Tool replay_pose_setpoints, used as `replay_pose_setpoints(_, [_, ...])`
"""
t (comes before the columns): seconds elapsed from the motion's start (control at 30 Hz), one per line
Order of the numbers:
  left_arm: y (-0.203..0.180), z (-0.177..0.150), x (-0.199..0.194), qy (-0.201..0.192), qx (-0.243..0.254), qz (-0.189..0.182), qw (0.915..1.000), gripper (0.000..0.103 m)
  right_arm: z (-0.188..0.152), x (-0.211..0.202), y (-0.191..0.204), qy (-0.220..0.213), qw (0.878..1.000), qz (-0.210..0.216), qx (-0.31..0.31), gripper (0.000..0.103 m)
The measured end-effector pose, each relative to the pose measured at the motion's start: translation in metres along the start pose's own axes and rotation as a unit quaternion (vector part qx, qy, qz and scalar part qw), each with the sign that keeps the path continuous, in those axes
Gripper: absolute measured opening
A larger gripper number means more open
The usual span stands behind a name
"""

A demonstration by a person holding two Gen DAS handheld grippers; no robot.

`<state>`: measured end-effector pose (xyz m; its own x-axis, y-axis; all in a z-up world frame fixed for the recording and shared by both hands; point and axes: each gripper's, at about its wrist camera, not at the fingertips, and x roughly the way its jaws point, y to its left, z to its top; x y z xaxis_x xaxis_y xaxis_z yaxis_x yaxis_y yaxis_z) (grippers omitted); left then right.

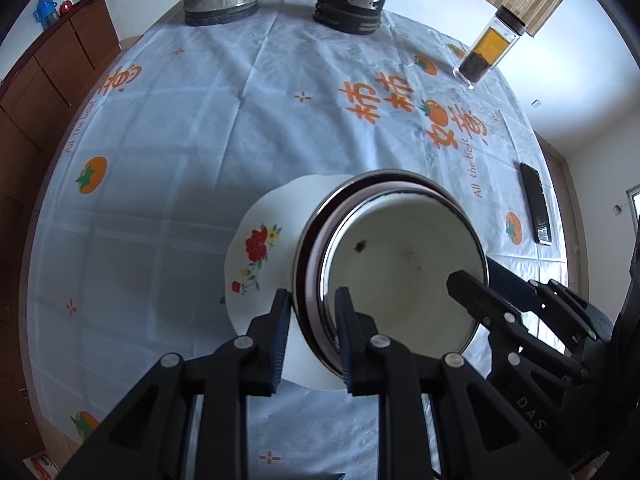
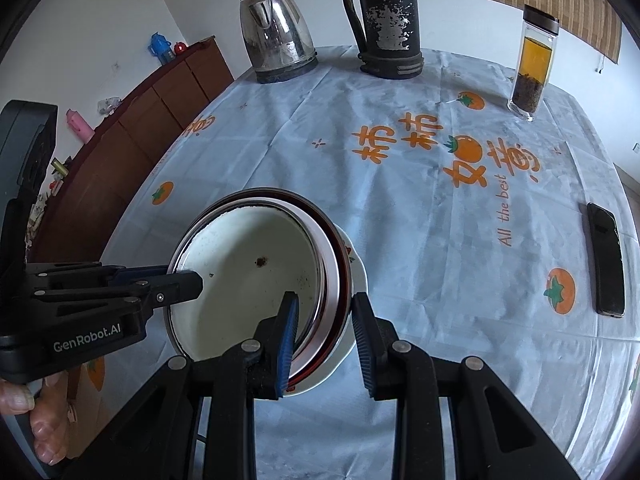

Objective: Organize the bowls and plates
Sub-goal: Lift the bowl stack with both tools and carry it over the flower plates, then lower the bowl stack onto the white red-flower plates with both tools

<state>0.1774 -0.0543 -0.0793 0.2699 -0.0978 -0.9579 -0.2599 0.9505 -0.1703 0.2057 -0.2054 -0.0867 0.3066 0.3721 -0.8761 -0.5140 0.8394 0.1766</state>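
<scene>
the white enamel bowl with a dark metal rim [image 1: 400, 272] sits nested in a second rimmed bowl on the white scalloped plate with red flowers [image 1: 256, 256], near the front of the table's pale blue persimmon-print cloth [image 1: 240, 120]. the left gripper [image 1: 312, 336] straddles the stack's left rim and the right gripper [image 2: 324, 332] its right rim. each has one finger inside the bowl and one outside, parted and not pinching, so both stand equally near.

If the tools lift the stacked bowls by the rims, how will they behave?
The bowls look like rigid enamelled metal, so probably stiff and fairly light. Their glossy rims may slip between the left tool and right tool. Nested loosely on the floral plate, they might shift.
</scene>
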Motion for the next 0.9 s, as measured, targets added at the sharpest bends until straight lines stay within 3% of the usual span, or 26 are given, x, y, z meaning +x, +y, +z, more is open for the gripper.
replay_pose_setpoints(0.9, [0.022,0.001,-0.001,0.002,-0.01,-0.001,0.9999,0.02,0.005,0.01,0.021,0.009,1.0,-0.004,-0.012,0.03])
